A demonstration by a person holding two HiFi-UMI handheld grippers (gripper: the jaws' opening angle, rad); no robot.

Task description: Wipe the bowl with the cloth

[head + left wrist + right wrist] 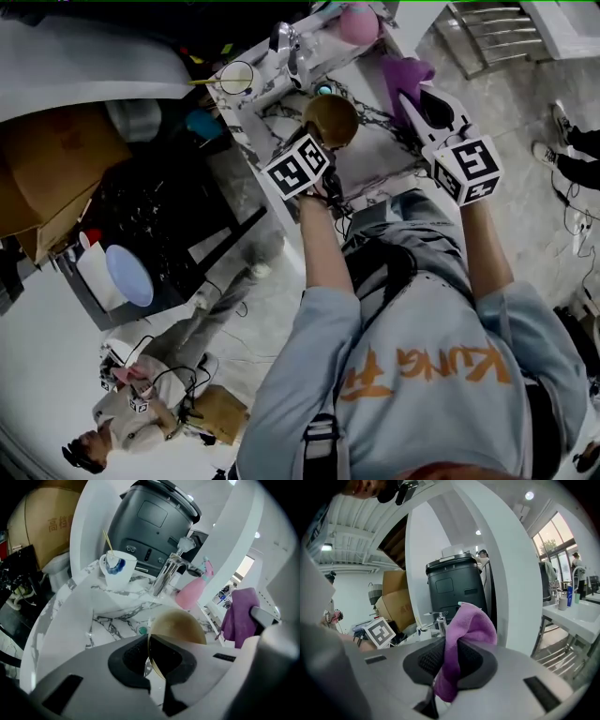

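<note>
Left gripper (148, 660) jaws pinching rim of round brown bowl (180, 626), holding it above white marble-veined countertop (112, 617). Right gripper (449, 660) jaws clamping purple cloth (468, 625), hovering near bowl, not touching.

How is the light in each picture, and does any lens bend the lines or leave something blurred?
Head view: dim, dark at the corners, yet the brown round bowl is sharp. Left gripper view: strong fisheye bending of the white arch. Right gripper view: the purple cloth is sharp, a ceiling lamp glares, edges black.
</note>
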